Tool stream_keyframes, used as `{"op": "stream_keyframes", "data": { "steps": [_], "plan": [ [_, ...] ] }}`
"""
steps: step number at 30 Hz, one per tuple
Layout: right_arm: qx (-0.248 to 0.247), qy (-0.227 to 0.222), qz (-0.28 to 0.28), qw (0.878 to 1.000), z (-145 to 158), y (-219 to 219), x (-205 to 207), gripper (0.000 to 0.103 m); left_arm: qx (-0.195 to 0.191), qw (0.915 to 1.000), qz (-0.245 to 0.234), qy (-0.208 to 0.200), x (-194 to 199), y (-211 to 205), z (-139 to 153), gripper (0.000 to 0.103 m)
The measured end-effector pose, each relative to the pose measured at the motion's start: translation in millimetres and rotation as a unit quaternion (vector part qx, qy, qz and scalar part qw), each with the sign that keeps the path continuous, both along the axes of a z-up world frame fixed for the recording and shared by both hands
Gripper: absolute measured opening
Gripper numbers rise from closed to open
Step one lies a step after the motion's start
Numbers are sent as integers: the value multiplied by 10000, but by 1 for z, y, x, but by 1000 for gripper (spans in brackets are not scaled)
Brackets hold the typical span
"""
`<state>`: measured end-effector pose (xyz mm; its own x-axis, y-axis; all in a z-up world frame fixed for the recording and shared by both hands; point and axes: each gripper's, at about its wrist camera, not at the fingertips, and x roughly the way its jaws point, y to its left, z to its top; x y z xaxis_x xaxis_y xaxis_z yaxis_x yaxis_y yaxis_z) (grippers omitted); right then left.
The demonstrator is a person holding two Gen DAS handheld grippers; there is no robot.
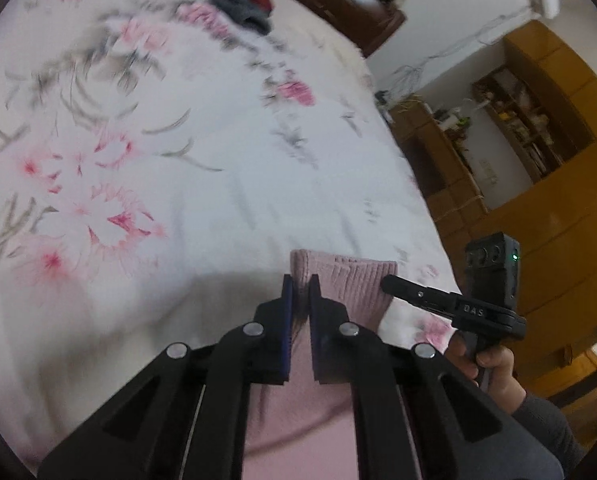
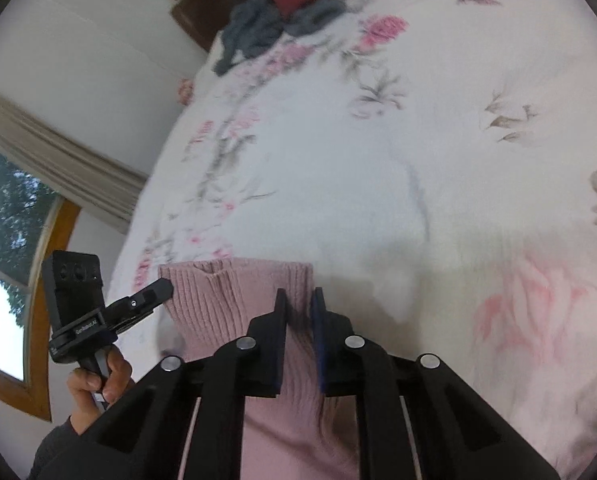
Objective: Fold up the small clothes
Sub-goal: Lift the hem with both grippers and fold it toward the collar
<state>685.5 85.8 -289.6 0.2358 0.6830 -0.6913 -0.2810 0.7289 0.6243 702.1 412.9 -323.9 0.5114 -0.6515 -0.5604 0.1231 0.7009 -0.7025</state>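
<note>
Both grippers are pinching the ribbed edge of a pink knit garment (image 1: 344,284) and holding it up over the bed (image 1: 178,160), which is covered in a floral sheet. In the left wrist view, the left gripper (image 1: 300,280) is clamping the knit between its fingers (image 1: 287,292) at one corner of the ribbed band, while the right gripper (image 1: 390,282) is biting the other corner from the side. The right wrist view is showing the same hold mirrored: the right gripper (image 2: 298,294) is closed on the fabric, with the left gripper (image 2: 164,288) gripping the far corner. The rest of the garment is hanging down below the cameras, out of clear sight.

This is looking like the spreading step, before any fold is made. The next move is calling for both hands to lower together, keeping the edge taut, so the garment lands flat on the sheet. A pile of grey and red clothes (image 2: 290,8) is lying well apart, near the head of the bed.
</note>
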Motion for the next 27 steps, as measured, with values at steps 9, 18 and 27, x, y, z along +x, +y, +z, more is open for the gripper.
{"op": "stream_keyframes", "data": {
  "steps": [9, 18, 27],
  "plan": [
    [-45, -383, 315, 9988, 52, -12, -107, 12, 414, 9982, -429, -93, -96, -24, 27, 5],
    [-601, 526, 367, 9961, -14, -31, -211, 29, 198, 9934, -308, 1090, -202, -24, -46, 20],
    [552, 1582, -734, 9831, -49, -45, -218, 41, -398, 9820, 97, 1844, -189, -31, -77, 50]
  ]
}}
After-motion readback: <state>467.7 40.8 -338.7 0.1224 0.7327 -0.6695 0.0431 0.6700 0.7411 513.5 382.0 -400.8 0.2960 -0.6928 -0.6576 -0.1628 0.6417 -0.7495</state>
